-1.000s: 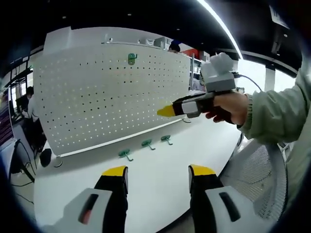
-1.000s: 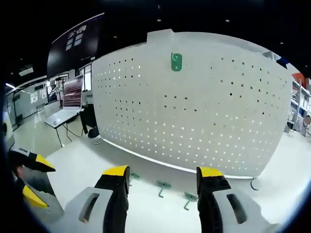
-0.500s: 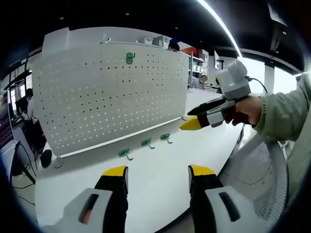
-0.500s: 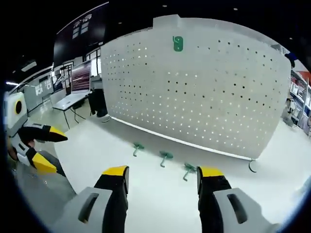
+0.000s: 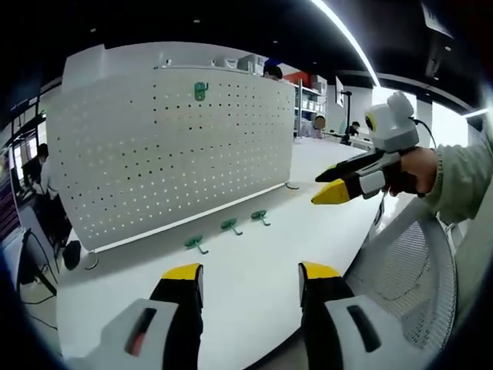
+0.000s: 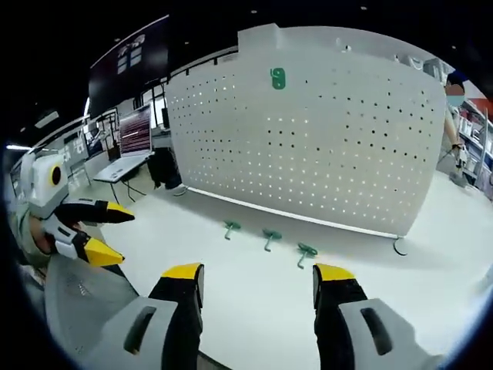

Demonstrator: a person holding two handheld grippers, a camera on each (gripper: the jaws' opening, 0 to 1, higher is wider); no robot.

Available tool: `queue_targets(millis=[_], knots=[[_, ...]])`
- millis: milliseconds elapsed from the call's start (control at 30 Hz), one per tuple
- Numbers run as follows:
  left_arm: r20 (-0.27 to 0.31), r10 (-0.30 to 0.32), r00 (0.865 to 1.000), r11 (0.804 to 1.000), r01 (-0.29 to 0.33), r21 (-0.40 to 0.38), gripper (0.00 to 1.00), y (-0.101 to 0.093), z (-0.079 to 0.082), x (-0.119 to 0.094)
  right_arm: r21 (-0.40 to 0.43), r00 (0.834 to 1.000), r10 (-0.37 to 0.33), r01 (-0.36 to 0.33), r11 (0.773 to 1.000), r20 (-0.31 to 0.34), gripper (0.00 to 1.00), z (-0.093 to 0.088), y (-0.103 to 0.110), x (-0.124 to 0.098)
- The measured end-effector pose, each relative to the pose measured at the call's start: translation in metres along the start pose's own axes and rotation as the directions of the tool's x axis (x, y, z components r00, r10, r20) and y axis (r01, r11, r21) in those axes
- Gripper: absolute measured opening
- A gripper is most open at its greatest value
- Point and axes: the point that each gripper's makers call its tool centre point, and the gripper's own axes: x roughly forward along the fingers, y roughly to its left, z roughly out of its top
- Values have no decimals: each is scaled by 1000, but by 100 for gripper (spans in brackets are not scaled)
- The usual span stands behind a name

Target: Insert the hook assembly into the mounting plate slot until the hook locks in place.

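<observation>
In the left gripper view, the left hand-held gripper rises from 6 o'clock with its yellow-tipped jaws spread apart and nothing between them. In the right gripper view, the right hand-held gripper stands the same way at 6 o'clock, released and empty. Both hang above the near edge of the white bench, clear of everything on it.

At 3 o'clock in the left gripper view the right hand-held gripper comes in from the side, gripped by a hand in a pale green sleeve, its jaws parted and pointing toward 9 o'clock. At 9 o'clock in the right gripper view the left hand-held gripper shows likewise, jaws parted, over a white mesh chair back.

Farther out on the bench, three green hooks lie in a row, apart from one another, just in front of the foot of the board. In the left gripper view they sit near centre, toward 10 o'clock from the jaws.

Behind them the white perforated mounting plate stands upright on the bench. One green hook assembly is fixed near its top edge, at about 12 o'clock in the right gripper view and 11 o'clock in the left gripper view.

Beyond the board, at 9 o'clock in the right gripper view, there are desks with monitors.
</observation>
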Motion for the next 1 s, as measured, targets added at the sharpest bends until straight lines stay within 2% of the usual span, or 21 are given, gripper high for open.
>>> queue_targets(millis=[500,800,1000], knots=[[-11,-23,1000,999,23,39,51,-5,5,0,62,1000,-9,9,998,-8,56,-22,5,-21],[-18,-26,1000,998,27,60,51,3,8,3,77,1000,-6,5,997,12,55,-18,13,-29],[-10,-32,999,992,33,120,49,13,21,9,88,1000,-7,5,996,24,55,-16,16,-32]])
